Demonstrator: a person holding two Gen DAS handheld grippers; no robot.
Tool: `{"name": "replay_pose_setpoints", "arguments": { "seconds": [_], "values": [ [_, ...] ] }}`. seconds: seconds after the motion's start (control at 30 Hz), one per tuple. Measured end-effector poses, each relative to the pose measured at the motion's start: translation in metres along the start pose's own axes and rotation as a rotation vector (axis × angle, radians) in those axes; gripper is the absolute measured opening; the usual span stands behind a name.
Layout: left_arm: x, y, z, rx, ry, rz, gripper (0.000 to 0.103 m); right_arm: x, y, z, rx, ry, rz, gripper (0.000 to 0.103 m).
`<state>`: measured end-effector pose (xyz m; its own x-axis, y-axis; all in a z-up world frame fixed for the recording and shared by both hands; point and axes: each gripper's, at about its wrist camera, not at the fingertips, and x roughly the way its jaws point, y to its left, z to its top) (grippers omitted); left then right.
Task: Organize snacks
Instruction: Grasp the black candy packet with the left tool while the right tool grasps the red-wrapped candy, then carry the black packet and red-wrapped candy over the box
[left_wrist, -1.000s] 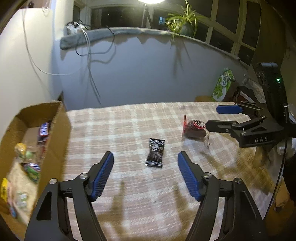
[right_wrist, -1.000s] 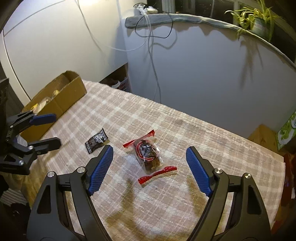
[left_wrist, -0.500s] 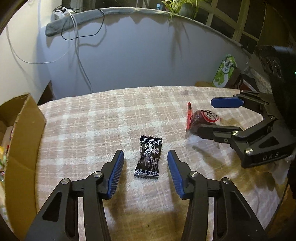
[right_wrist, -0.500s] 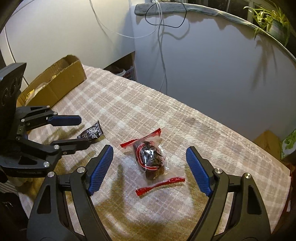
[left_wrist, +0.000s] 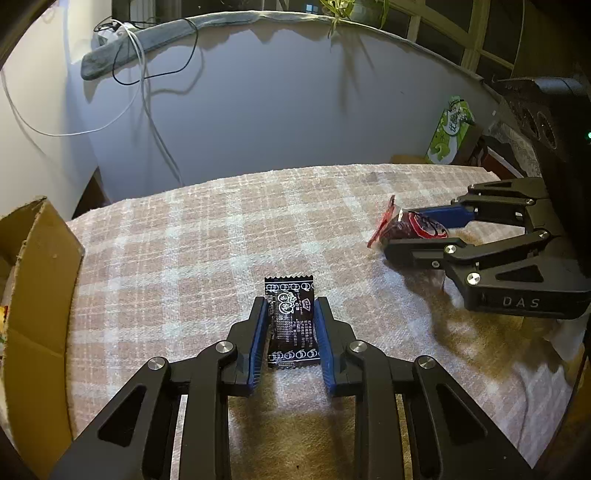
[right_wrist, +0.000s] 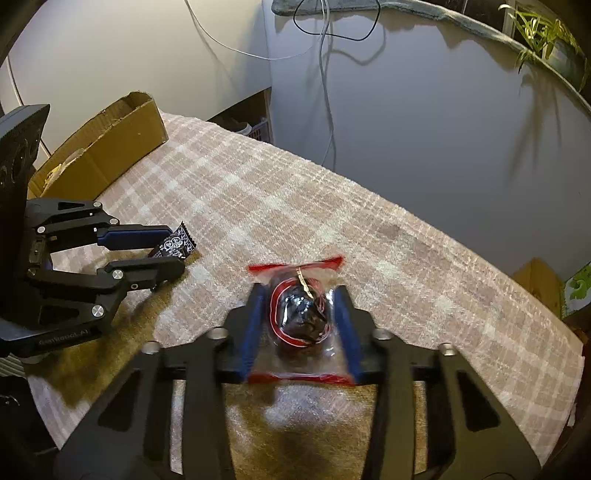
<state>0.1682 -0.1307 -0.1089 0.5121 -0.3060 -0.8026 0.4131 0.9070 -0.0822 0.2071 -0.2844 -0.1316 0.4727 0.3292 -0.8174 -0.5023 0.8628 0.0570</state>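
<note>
Black packet (left_wrist: 291, 322) between closing left tongs (left_wrist: 290, 308).

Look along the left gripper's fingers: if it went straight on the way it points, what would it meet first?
The black packet, already between the closing fingers of the left gripper. Just under it lies the checked cloth; the gripper tilts downward, so it would likely press the packet into that almost at once.

A lived-in home at night: a checked cloth (left_wrist: 229, 236) covers the table, a potted plant (right_wrist: 543, 33) sits on the window ledge, cables (left_wrist: 147, 85) trail down the wall, a cardboard box (right_wrist: 110, 144) holds snacks.
</note>
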Motion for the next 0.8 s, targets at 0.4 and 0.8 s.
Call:
{"name": "replay_pose_setpoints", "arguments": {
  "seconds": [0.4, 0.8],
  "values": [
    [-0.027, 0.006, -0.001, -0.013, -0.054, -0.001, 0.022, -0.027, 0.005, 0.0, 0.028, -0.06, 0.001, 0.035],
    [-0.088, 0.016, -0.008, -0.018, -0.167, 0.036, 0.022, -0.071, 0.047, 0.019, -0.02, -0.155, 0.016, 0.035]
  ]
}}
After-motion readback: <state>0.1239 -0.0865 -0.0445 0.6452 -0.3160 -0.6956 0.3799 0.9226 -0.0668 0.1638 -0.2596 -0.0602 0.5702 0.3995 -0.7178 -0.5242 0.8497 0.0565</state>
